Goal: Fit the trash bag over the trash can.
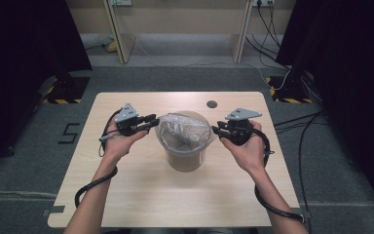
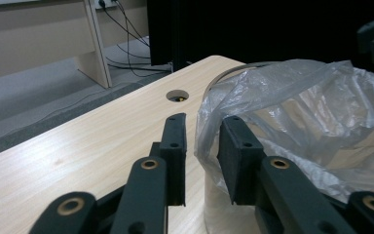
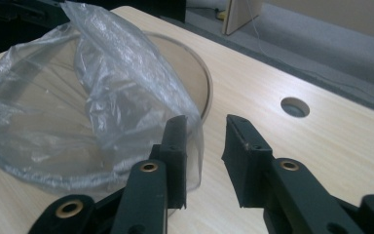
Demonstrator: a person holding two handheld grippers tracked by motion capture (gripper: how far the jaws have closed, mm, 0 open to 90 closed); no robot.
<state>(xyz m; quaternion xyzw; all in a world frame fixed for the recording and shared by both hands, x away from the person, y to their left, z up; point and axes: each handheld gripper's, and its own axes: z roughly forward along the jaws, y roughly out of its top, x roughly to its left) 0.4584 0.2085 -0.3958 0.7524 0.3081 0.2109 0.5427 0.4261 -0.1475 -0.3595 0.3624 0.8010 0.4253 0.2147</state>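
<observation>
Thin, limp plastic liner drapes the bin mid-worktop; slippery, tears easily. Grip at rim folds. Left claw and right claw both spread, pinching nothing.

A light wooden table carries one bag-lined bin at its centre.

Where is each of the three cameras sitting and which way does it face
High view: above the person's side, looking forward and down at the table; both forearms, left gripper, right gripper.
Left gripper view: rides that gripper, looking along its parted jaws at the bag edge and bin.
Right gripper view: rides that gripper, jaws parted, facing the bag beside the bin rim.
All three share the bag-lined bin and the table's cable hole.
</observation>
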